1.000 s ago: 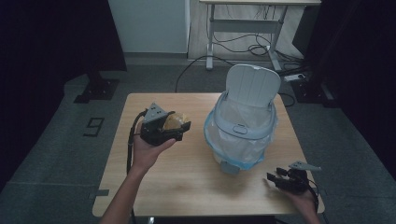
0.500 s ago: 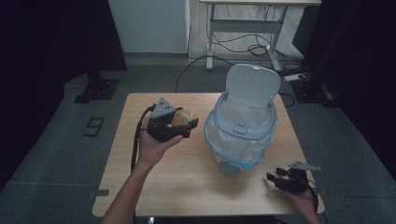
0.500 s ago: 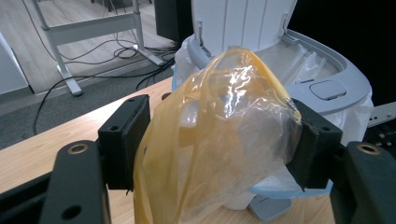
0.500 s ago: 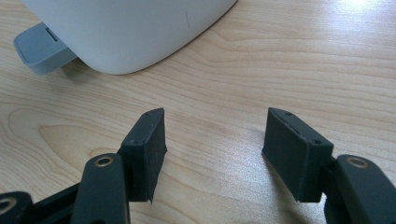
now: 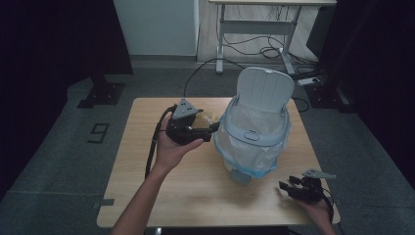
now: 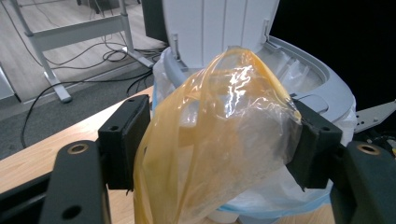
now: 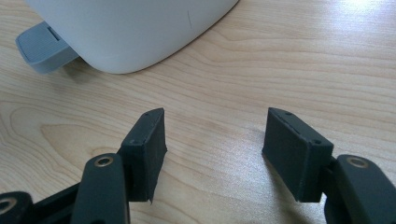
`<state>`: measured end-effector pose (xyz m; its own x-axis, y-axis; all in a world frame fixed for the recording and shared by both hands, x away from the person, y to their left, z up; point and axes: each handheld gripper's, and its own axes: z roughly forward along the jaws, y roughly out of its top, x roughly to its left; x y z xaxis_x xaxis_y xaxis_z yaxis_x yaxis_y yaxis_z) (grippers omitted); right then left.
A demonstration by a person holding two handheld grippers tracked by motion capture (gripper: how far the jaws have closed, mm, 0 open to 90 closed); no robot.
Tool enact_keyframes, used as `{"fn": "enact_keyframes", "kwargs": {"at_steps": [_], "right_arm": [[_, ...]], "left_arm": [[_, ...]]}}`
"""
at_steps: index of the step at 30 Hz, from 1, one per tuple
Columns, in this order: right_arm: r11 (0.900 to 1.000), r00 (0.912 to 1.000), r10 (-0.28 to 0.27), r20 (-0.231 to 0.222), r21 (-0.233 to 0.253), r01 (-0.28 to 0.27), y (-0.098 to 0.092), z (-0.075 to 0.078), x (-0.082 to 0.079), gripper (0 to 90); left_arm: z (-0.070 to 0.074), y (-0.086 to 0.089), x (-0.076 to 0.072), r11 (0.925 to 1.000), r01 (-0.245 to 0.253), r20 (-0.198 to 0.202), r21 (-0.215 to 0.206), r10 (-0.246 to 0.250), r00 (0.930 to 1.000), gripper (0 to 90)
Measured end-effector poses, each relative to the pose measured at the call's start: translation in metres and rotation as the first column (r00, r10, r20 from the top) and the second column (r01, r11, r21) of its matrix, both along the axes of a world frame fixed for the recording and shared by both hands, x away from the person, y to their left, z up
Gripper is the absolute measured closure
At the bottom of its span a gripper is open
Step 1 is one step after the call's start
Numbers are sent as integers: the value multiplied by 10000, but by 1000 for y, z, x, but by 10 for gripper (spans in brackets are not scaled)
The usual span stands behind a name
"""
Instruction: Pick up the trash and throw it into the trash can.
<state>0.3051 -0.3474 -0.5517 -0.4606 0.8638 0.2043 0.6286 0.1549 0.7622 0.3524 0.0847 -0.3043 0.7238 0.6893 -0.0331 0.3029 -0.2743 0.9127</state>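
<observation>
Left gripper (image 5: 211, 128) is held above the wooden surface (image 5: 147, 171) at roughly center-left, aimed toward 3 o'clock at the trash bin (image 5: 254, 142). Its fingers (image 6: 125, 140) pinch a crumpled yellow-tinted clear plastic bag (image 6: 219, 135); the bag bulges up between the fingers and hangs down below them. In the high view the bag (image 5: 204, 119) sits just beside the bin's rim at its 9 o'clock side, not inside it. The person's left hand (image 5: 173, 144) grips the gripper body, the grey three-cornered plate on top, the cable trailing down toward 7 o'clock.

The bin is white, lined with a clear liner with a blue edge, lid (image 5: 264, 90) flipped upright at its 12 o'clock side, grey foot pedal (image 5: 240, 175) at 6 o'clock. It stands center-right on the surface.

Right gripper (image 5: 288, 188) is low at the surface's 5 o'clock corner, held in the right hand (image 5: 313, 203). Its fingers (image 7: 147, 140) are spread apart with nothing between them, just bare wood. Right gripper view has the bin's white base (image 7: 135, 28) and pedal (image 7: 44, 46) near, at 11 o'clock.
</observation>
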Motion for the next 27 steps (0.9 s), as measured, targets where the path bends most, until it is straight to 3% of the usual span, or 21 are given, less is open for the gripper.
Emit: {"fn": "enact_keyframes", "kwargs": {"at_steps": [10,27], "right_arm": [[10000,10000,52,-26,48,-52,-1,0,1,382],[9999,9999,113,-6,10,-113,0,0,1,381]], "left_arm": [[5,-20,2,9994,263,66,219,-264,9996,306],[15,-47,4,9981,573,165,242,-577,9982,306]]}}
